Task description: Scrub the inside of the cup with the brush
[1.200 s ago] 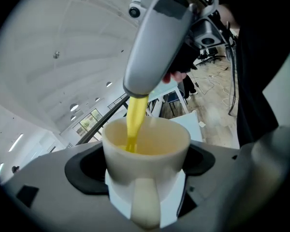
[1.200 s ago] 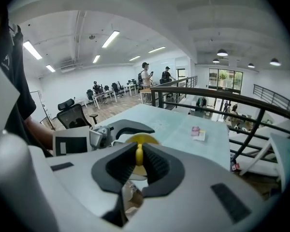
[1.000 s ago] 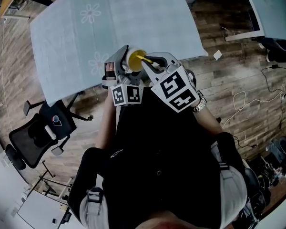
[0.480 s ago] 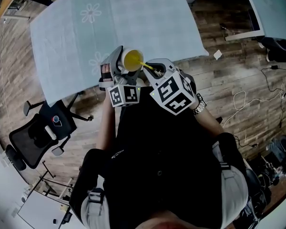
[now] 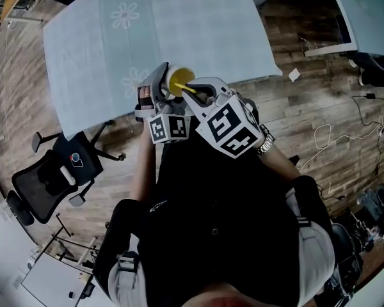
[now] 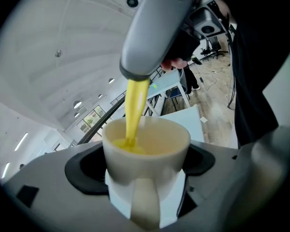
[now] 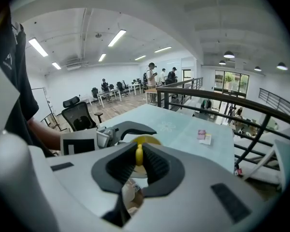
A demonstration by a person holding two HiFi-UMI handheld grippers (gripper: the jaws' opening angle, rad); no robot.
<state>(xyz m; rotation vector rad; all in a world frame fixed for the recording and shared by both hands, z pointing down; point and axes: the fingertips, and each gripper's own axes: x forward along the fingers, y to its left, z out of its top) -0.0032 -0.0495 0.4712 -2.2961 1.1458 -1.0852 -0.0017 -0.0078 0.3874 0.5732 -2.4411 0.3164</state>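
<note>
Cup (image 6: pixel 147 151): cream, smooth wall, loop handle facing the camera, held off the table (image 5: pixel 102 37) near its front edge. Left gripper (image 6: pixel 143 170) clamps it low across the body, with a dark pad on each side. Likely rigid and slick; whether ceramic or plastic is not clear. A firm, low hold suits it.

Brush (image 6: pixel 135 105): thin yellow stem, probably light and slightly springy. Right gripper (image 7: pixel 139 159) pinches the stem between ribbed pads, with the tip down inside the cup's yellow interior.
</note>
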